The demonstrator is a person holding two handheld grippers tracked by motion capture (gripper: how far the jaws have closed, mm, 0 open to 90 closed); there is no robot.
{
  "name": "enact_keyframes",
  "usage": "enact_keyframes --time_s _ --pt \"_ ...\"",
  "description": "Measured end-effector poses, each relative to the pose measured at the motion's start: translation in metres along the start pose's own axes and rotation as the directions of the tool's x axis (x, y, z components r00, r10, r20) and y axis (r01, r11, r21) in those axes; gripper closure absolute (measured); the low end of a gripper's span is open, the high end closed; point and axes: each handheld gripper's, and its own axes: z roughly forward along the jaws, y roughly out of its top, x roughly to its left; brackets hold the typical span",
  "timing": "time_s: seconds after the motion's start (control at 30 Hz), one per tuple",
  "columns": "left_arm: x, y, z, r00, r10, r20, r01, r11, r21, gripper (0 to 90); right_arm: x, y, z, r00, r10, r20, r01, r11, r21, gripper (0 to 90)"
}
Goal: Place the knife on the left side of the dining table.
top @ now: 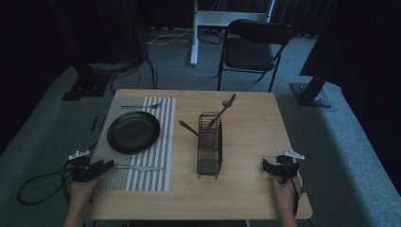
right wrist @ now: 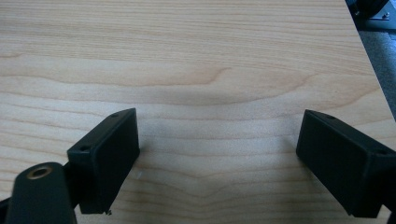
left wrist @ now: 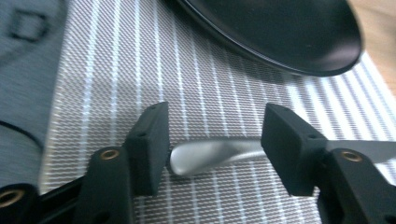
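Observation:
A silver knife [top: 139,167] lies along the near edge of the striped placemat [top: 161,142], below the black plate [top: 133,132]. My left gripper [top: 109,164] sits at the knife's handle end, low over the mat. In the left gripper view the rounded handle [left wrist: 210,154] lies on the placemat [left wrist: 140,70] between the two jaws of the left gripper [left wrist: 215,116]; the pads stand apart and do not press on it. The plate's rim [left wrist: 280,28] is just beyond. My right gripper [top: 265,166] rests near the table's right front edge, and the right gripper [right wrist: 219,126] is open over bare wood.
A fork [top: 141,106] lies at the placemat's far end. A black wire cutlery caddy [top: 209,151] stands mid-table with two utensils [top: 222,111] leaning out of its far end. A folding chair [top: 255,47] stands behind the table.

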Motion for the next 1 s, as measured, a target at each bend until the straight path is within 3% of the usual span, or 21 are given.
enact_keyframes --time_s 0.13,0.23,0.37,0.5,0.57,0.63,0.67,0.73,0.77,0.8,0.87,0.9,0.93,1.0 --pt "-0.006 -0.005 -0.005 0.9996 0.004 -0.03 -0.004 1.0 -0.008 39.3 0.0 0.0 0.0 1.0 0.0 0.0 0.0 1.0 0.0 12.2" --pt "-0.014 -0.014 -0.006 0.9978 0.048 -0.047 -0.047 0.9988 0.015 36.7 0.0 0.0 0.0 1.0 0.0 0.0 0.0 1.0 0.0 12.2" --pt "-0.023 -0.023 -0.009 0.9944 0.086 -0.062 -0.085 0.9963 0.014 33.5 0.0 0.0 0.0 1.0 0.0 0.0 0.0 1.0 0.0 12.2" --pt "-0.034 -0.031 -0.013 0.9887 0.108 -0.104 -0.11 0.9939 -0.013 28.9 0.0 0.0 0.0 1.0 0.0 0.0 0.0 1.0 0.0 12.2" --pt "-0.039 -0.034 -0.013 0.9877 0.112 -0.109 -0.115 0.993 -0.026 25.9 0.0 0.0 0.0 1.0 0.0 0.0 0.0 1.0 0.0 12.2" --pt "-0.04 -0.035 -0.013 0.9877 0.115 -0.106 -0.118 0.9927 -0.023 17.3 0.0 0.0 0.0 1.0 0.0 0.0 0.0 1.0 0.0 12.2" --pt "-0.043 -0.037 -0.012 0.9874 0.13 -0.09 -0.132 0.9912 -0.013 17.3 0.0 0.0 0.0 1.0 0.0 0.0 0.0 1.0 0.0 12.3" --pt "-0.046 -0.038 -0.01 0.9811 0.161 -0.107 -0.161 0.9869 0.005 9.6 0.0 0.0 0.0 1.0 0.0 0.0 0.0 1.0 0.0 12.2" --pt "-0.046 -0.038 -0.01 0.9811 0.161 -0.107 -0.161 0.9869 0.005 8.5 0.0 0.0 0.0 1.0 0.0 0.0 0.0 1.0 0.0 12.2" --pt "-0.047 -0.04 -0.009 0.9738 0.179 -0.141 -0.178 0.9838 0.016 8.5 0.0 0.0 0.0 1.0 0.0 0.0 0.0 1.0 0.0 12.3" --pt "-0.047 -0.041 -0.008 0.9738 0.18 -0.139 -0.18 0.9836 0.011 7.9 0.0 0.0 0.0 1.0 0.0 0.0 0.0 1.0 0.0 12.3" --pt "-0.047 -0.041 -0.005 0.9727 0.181 -0.145 -0.177 0.9834 0.039 7.9 0.0 0.0 0.0 1.0 0.0 0.0 0.0 1.0 0.0 12.2" --pt "-0.048 -0.041 -0.004 0.9698 0.186 -0.158 -0.182 0.9824 0.042 0.0 0.0 0.0 0.0 1.0 0.0 0.0 0.0 1.0 0.0 12.2" --pt "-0.05 -0.042 -0.003 0.9639 0.193 -0.184 -0.187 0.9812 0.049 0.0 0.0 0.0 0.0 1.0 0.0 0.0 0.0 1.0 0.0 12.2"
